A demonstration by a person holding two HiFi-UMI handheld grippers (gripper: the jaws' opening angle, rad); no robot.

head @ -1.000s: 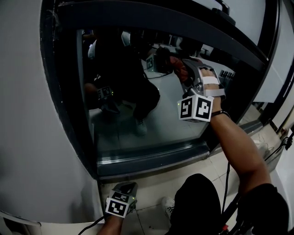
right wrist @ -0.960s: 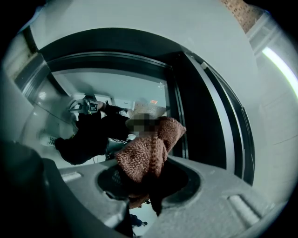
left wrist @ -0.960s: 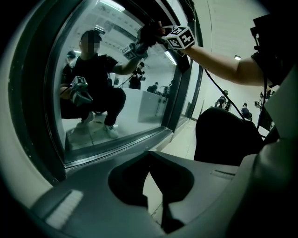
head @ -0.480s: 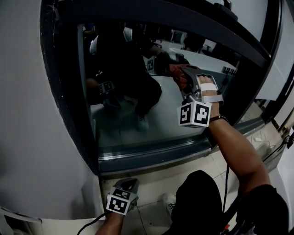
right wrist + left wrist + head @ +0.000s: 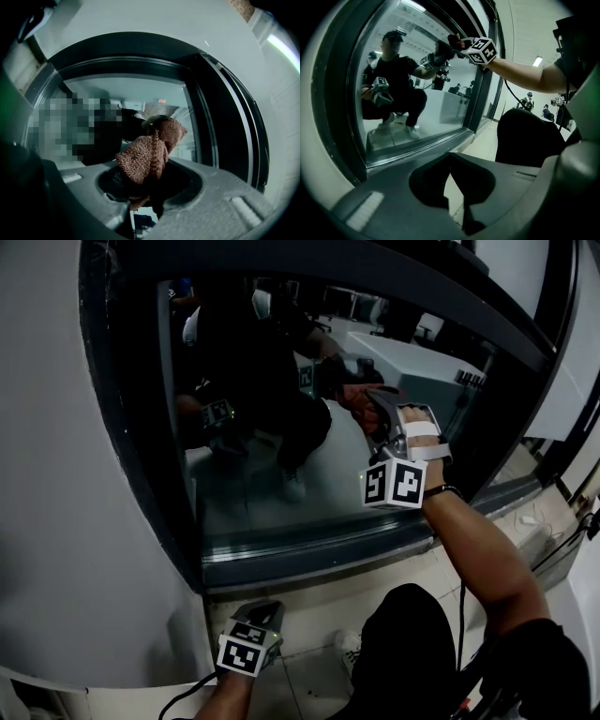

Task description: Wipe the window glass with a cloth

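Right gripper [image 5: 364, 401] is raised to the window glass [image 5: 253, 474], right of centre and in the upper half of the pane. Its jaws are clenched on a reddish-brown knitted cloth [image 5: 352, 396]. In the right gripper view the cloth [image 5: 149, 154] is bunched between the jaws of the right gripper [image 5: 145, 187] and sticks out past the tips toward the glass [image 5: 140, 96]. Head view: the cloth meets its own reflection, so it looks pressed onto the pane, but the frame is dark and I can't confirm contact. The white marker cube [image 5: 396, 484] on that gripper faces the camera, with the person's bare forearm [image 5: 478, 549] running down-right from it. Left gripper [image 5: 265, 610] hangs low, below the lower frame rail [image 5: 309, 554], over the pale tiled floor [image 5: 314, 610], next to the white wall [image 5: 56, 474] and well apart from the cloth. In the left gripper view its jaws [image 5: 452, 161] are closed tip to tip with nothing between them; only floor shows behind them. The same view looks up at the glass [image 5: 408, 84], where the other gripper and cloth [image 5: 453, 41] sit high near the black window frame [image 5: 485, 75]. The pane reflects a crouching person holding both grippers.
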